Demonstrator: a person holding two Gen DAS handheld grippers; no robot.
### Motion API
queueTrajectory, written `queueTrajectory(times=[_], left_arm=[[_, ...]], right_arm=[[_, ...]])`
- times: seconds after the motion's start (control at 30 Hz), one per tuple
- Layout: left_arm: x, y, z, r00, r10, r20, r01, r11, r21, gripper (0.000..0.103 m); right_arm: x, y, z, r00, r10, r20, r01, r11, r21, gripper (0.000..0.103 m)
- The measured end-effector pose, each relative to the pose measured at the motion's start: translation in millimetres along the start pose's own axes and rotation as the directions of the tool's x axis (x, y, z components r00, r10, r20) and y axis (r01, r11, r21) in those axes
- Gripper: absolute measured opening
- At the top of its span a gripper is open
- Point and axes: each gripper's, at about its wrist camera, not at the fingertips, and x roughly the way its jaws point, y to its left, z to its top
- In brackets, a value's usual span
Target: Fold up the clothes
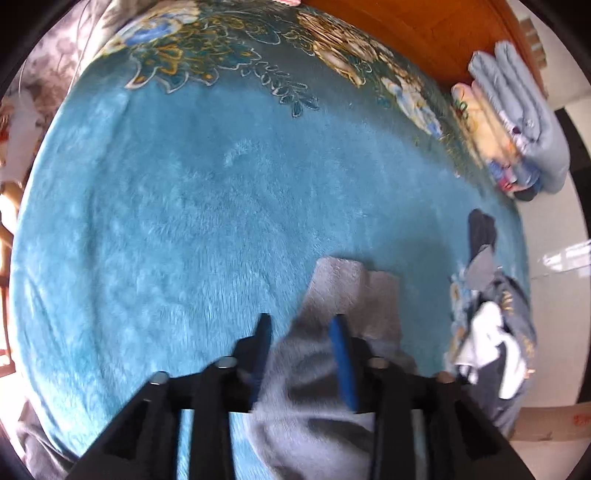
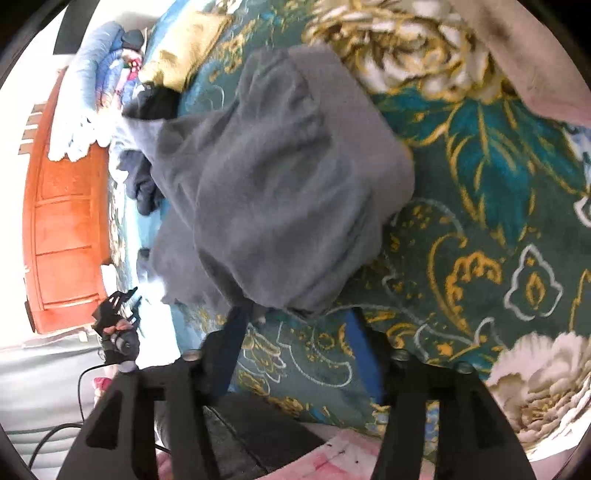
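A grey garment [image 2: 280, 177] lies bunched on the teal flowered blanket [image 2: 480, 206], just beyond my right gripper [image 2: 295, 325]. That gripper is open, and the garment's near hem reaches its fingertips [image 2: 356, 328]. In the left wrist view, a fold of the same grey garment [image 1: 343, 288] runs between the blue pads [image 1: 341, 347] of my left gripper [image 1: 302, 332]. The jaws look closed on the fold, and the cloth hangs down under the camera. A hand holds the left gripper [image 2: 116, 317], small at the left edge of the right wrist view.
A stack of folded clothes [image 1: 517, 122] sits at the far right corner of the blanket [image 1: 184, 203]. A loose pile of clothes [image 1: 495, 332] lies at the right edge. The wooden bed board [image 1: 424, 29] stands behind. A dark garment [image 2: 144, 181] lies beside the grey one.
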Motion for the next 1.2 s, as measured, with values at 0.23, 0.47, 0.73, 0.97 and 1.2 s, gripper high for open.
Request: queueTrajectory(times=[0.23,0.47,0.73,0.97,1.2], left_arm=[[21.2,-5.3,11.0,0.998,0.0,-0.057,0.004,0.998,0.069,0.054],[25.3,-1.8,12.0,0.99,-0.101,-0.099,0.104,0.994,0.025,0.045],[25.4,-5.5,8.0,0.989,-0.095,-0.113,0.102,0.993,0.054,0.01],[-54.6,-2.6,20.4,0.963,-0.099,0.25,0.079,0.993,0.088,0.008],[-41.2,36.9,27.9,0.978,0.074,0.193,-0.066,0.997,-0.05,0.008]], right_arm=[[-1.4,-34.1,16.3,0.996,-0.006,0.094,-0.007,0.99,0.142,0.065],[23.9,-53.3,30.1,0.983,0.092,0.162,-0.138,0.943,0.303,0.066],[30.9,-37.6,33.9,0.985,0.061,0.164,-0.115,0.931,0.346,0.045],[-15.6,6.9,33.5,0.971,-0.092,0.223,0.056,0.985,0.163,0.014],[-46.6,-13.6,-23.6,0.962,-0.183,0.2,0.171,0.982,0.078,0.013]])
